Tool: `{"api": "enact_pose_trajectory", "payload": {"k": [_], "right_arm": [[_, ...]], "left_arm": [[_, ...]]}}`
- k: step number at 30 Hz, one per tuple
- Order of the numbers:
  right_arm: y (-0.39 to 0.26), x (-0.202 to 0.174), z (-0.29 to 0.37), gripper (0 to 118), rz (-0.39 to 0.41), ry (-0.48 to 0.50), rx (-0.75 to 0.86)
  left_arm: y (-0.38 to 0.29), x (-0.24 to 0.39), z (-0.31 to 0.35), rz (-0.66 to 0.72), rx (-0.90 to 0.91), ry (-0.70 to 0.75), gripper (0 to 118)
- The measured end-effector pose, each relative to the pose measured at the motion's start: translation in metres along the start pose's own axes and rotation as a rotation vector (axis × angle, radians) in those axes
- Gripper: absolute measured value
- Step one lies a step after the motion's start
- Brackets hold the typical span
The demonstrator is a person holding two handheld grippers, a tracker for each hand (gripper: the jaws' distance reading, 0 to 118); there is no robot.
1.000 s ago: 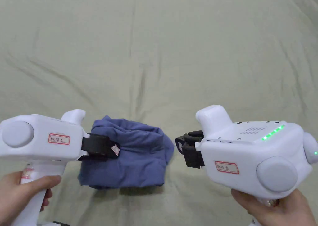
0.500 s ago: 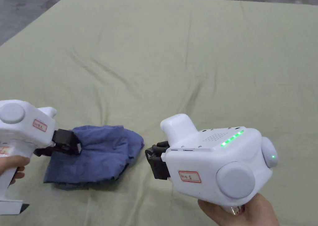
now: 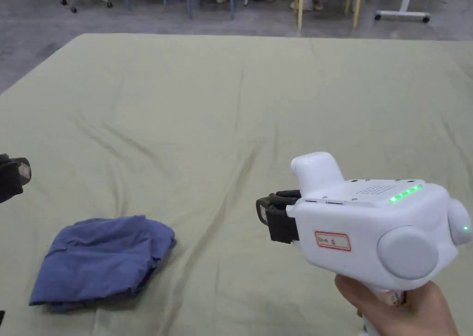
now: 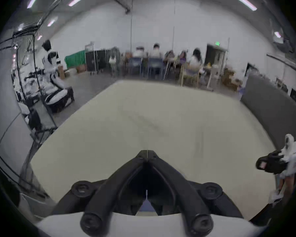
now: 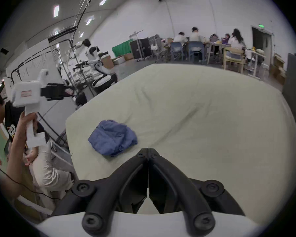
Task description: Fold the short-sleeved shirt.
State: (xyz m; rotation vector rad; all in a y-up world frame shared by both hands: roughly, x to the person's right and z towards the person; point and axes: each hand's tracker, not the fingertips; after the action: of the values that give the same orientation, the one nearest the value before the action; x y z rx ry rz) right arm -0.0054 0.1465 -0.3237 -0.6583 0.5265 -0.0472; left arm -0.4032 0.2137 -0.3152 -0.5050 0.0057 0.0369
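I see the blue shirt (image 3: 99,258) lying in a folded, rumpled bundle on the pale green sheet (image 3: 258,97), lower left of the head view, with neither claw touching it. My right gripper (image 5: 148,151) has its jaws pressed together on nothing; in the head view it sits lower right, well apart from the shirt. My left gripper (image 4: 147,152) also shows jaws closed tip to tip and empty, though its own view is blurred, so I take that loosely. In the head view the left gripper's tip pokes in at the left edge, above the shirt.
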Motion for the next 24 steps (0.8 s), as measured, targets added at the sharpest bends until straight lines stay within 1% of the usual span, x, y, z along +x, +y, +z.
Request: {"api": "enact_pose_trajectory", "payload": {"k": [2, 3, 5, 7, 9, 10, 11, 14, 17, 20, 24], "right_arm": [[0.005, 0.015, 0.032, 3, 0.001, -0.052, 0.05], [0.007, 0.023, 0.052, 3, 0.004, -0.094, 0.08], [0.011, 0.039, 0.09, 3, 0.01, -0.163, 0.137], [0.015, 0.052, 0.128, 3, 0.019, -0.241, 0.19], [0.018, 0.067, 0.168, 3, 0.028, -0.344, 0.25], [0.019, 0.072, 0.183, 3, 0.034, -0.38, 0.276], [0.02, 0.079, 0.202, 3, 0.034, -0.429, 0.306], [0.021, 0.098, 0.247, 3, 0.038, -0.546, 0.373], [0.021, 0.11, 0.282, 3, 0.044, -0.647, 0.446], [0.021, 0.119, 0.303, 3, 0.034, -0.706, 0.49], [0.019, 0.122, 0.313, 3, 0.014, -0.698, 0.518]], "left_arm": [[0.011, 0.041, 0.016, 0.01, 0.061, -0.083, 0], [0.016, 0.059, 0.019, -0.025, 0.089, -0.126, 0], [0.024, 0.11, 0.033, -0.108, 0.172, -0.113, 0], [0.033, 0.151, 0.042, -0.16, 0.23, -0.161, 0], [0.045, 0.19, 0.049, -0.138, 0.242, -0.254, 0], [0.049, 0.205, 0.052, -0.132, 0.251, -0.299, 0], [0.053, 0.219, 0.053, -0.131, 0.266, -0.324, 0], [0.06, 0.261, 0.063, -0.19, 0.3, -0.308, 0], [0.065, 0.282, 0.07, -0.212, 0.326, -0.324, 0], [0.068, 0.295, 0.081, -0.224, 0.342, -0.321, 0], [0.072, 0.293, 0.089, -0.2, 0.349, -0.303, 0]]}}
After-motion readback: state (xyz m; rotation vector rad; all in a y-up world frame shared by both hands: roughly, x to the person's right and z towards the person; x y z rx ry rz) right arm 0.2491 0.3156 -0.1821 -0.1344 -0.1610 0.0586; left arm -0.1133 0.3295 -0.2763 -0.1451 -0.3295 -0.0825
